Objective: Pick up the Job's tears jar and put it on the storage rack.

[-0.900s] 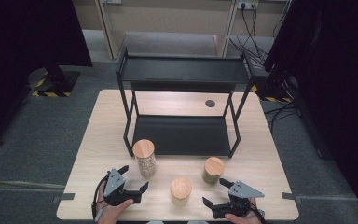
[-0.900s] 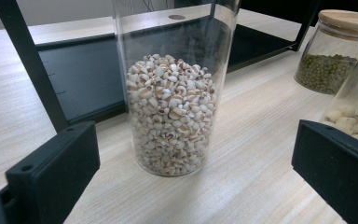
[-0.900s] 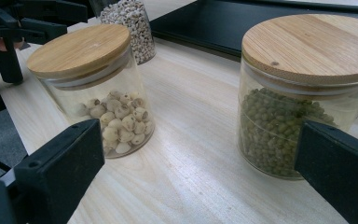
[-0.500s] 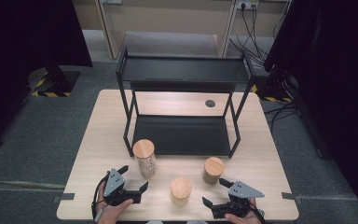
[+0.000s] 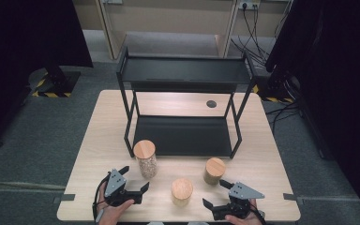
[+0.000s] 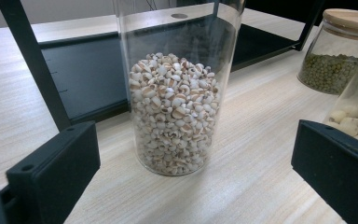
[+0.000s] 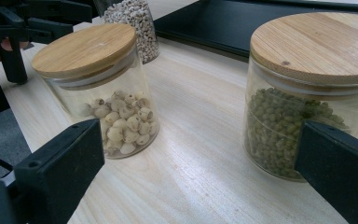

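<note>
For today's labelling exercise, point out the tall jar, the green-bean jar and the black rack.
tall jar point(image 6: 175, 112), left gripper view, grain-filled middle
green-bean jar point(image 7: 284, 135), right gripper view, glass wall
black rack point(image 5: 183, 70), high view, top shelf

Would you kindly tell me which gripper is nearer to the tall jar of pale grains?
Left. The left gripper sits just in front of the tall jar, apart; the right gripper lies far to its right.

I count three glass jars with bamboo lids on my counter point(image 5: 262, 140): one tall jar of pale grain point(image 5: 146, 158), one short jar of white lotus seeds point(image 5: 182, 191), one short jar of green mung beans point(image 5: 214, 170). One black two-tier rack point(image 5: 183, 70). Two tongs: left point(image 5: 133, 180), right point(image 5: 214, 193).
</note>
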Demonstrator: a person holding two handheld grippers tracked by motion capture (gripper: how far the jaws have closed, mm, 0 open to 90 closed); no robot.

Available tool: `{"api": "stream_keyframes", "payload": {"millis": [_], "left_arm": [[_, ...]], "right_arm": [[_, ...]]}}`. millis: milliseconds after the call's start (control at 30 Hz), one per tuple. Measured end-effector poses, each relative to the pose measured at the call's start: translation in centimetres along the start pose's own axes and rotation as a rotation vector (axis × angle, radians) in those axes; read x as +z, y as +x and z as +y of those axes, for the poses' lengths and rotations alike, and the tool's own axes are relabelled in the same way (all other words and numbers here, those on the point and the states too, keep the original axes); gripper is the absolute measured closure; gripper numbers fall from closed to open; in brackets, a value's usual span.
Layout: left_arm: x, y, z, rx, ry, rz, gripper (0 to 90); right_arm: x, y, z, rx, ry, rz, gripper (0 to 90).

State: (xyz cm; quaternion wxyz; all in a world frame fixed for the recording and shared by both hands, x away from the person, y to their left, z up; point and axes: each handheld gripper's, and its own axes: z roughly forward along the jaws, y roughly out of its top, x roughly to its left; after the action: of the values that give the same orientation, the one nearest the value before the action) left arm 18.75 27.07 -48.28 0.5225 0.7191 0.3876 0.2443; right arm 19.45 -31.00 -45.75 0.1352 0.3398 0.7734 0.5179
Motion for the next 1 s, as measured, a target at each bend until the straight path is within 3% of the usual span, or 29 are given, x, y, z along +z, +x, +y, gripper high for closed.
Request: {"api": "stream_keyframes", "payload": {"millis": [667, 1000], "left_arm": [[1.0, 0.8, 1.0, -0.024, 0.009, -0.007, 0.8], [1.8, 1.1, 2.0, -0.014, 0.021, -0.007, 1.0]], "right_arm": [[0.3, -0.1, 0.0, 0.008, 0.006, 0.006, 2.0], [0.2, -0.1, 0.0, 0.009, 0.000, 0.009, 2.0]]}}
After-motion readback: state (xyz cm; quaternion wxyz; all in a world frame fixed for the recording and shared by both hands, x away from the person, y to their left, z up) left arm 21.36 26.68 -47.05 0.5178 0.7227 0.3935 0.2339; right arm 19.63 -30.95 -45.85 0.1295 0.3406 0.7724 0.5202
